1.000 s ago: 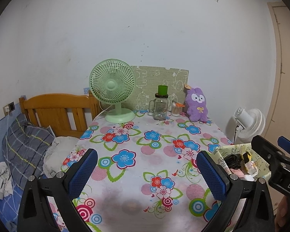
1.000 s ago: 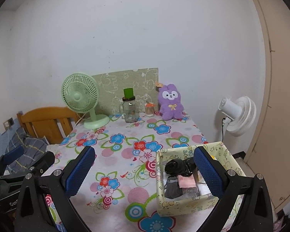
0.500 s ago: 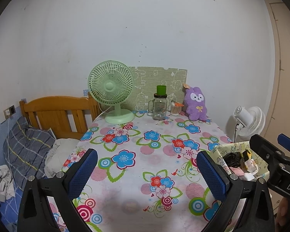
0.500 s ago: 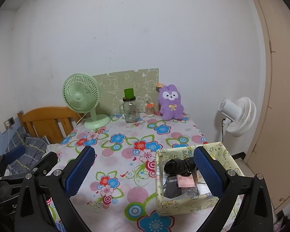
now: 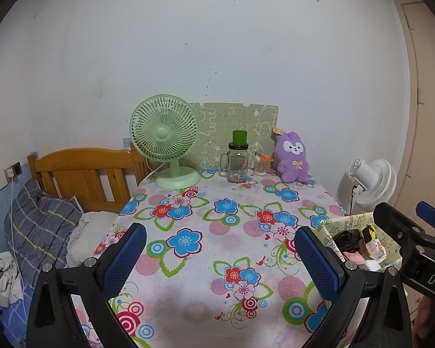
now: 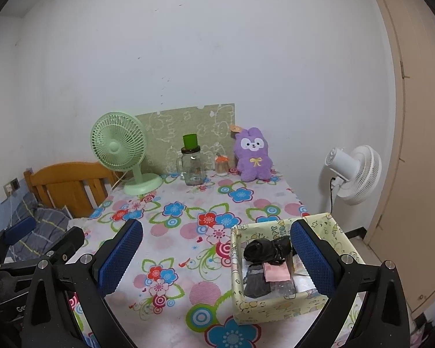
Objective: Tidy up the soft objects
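A yellow patterned box [image 6: 287, 304] stands at the table's near right corner, holding a black bundle [image 6: 265, 250], a grey folded piece and a pink one. The same box [image 5: 348, 226] shows at the right edge of the left wrist view. A purple plush rabbit [image 6: 253, 155] [image 5: 293, 158] sits upright at the far edge against the wall. My left gripper [image 5: 220, 261] hangs open over the near middle of the flowered tablecloth, holding nothing. My right gripper [image 6: 217, 255] is open too, its right finger over the box.
A green desk fan [image 5: 166, 139], a glass jar with a green lid [image 5: 237, 159] and a small cotton-swab jar [image 5: 261, 165] line the far edge. A white floor fan [image 6: 352, 174] stands right of the table. A wooden bed headboard [image 5: 84, 174] and a plaid pillow lie left.
Both views have shifted only slightly; the grippers stay open and no object on the table has moved.
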A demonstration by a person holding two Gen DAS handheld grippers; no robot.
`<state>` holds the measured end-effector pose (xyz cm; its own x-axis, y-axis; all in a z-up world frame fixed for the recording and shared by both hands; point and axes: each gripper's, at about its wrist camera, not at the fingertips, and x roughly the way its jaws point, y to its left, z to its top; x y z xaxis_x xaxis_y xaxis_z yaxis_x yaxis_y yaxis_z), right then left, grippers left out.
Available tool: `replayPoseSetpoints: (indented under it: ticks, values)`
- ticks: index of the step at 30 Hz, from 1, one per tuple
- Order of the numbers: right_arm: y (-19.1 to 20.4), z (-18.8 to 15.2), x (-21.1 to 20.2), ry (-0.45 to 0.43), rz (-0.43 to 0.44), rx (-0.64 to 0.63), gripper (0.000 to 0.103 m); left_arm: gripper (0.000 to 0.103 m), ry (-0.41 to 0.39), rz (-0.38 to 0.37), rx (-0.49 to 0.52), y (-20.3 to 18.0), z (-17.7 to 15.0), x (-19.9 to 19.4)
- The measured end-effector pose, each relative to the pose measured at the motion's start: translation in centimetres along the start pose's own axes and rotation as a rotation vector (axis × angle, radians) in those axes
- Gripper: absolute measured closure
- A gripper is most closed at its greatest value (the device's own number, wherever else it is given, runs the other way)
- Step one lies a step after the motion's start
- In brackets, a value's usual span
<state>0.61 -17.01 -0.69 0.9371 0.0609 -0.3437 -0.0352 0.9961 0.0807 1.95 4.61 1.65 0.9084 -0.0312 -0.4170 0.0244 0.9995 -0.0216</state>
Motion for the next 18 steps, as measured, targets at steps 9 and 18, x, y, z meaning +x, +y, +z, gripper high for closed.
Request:
replayPoseSetpoints:
  ticks: [9,18]
  values:
    - [-0.15,-0.08,-0.02,0.006,0.001,0.004,0.000,0.000,0.002,0.004,0.005,-0.16,-0.05,-0.17]
    - [-0.41,-0.13,0.22,0.012,0.001,0.013,0.000,0.000,0.004,0.001,0.009,-0.34,-0.11,-0.03]
